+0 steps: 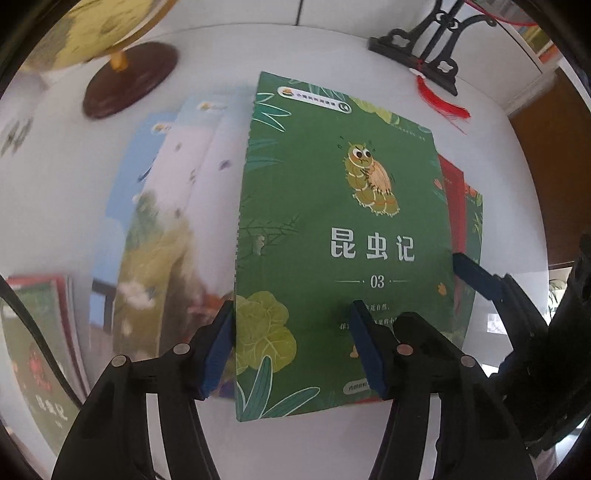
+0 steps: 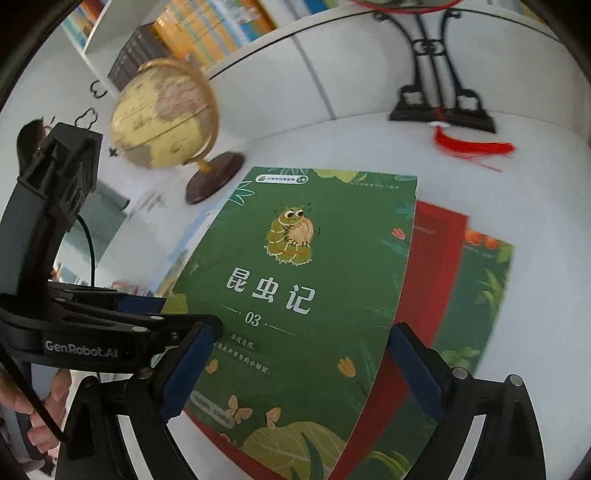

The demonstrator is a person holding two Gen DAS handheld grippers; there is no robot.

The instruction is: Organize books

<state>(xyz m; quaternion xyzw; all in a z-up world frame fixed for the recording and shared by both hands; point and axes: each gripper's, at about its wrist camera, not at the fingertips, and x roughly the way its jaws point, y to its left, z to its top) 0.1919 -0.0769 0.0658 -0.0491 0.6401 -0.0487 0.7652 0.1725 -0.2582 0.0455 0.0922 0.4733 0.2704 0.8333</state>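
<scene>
Straddling the near left corner of the green paperback with the caterpillar on its cover (image 1: 343, 229), the left gripper (image 1: 291, 347) has its blue-padded jaws about half open, one pad at the spine edge and one over the cover, which looks like lining up a grip on that book, though pad contact is unclear. Opposite it, the right gripper (image 2: 295, 373) holds its jaws wide over the same book's near end, gripping nothing, perhaps to steady it atop the fanned red book (image 2: 436, 258) and pale blue books (image 1: 155, 192). Beyond them the white surface (image 1: 332, 44) carries a yellow globe on a dark wooden base (image 2: 166, 114) and a black ornamental stand with a red tassel (image 2: 439, 99), and bookshelves (image 2: 207, 33) line the room behind.
</scene>
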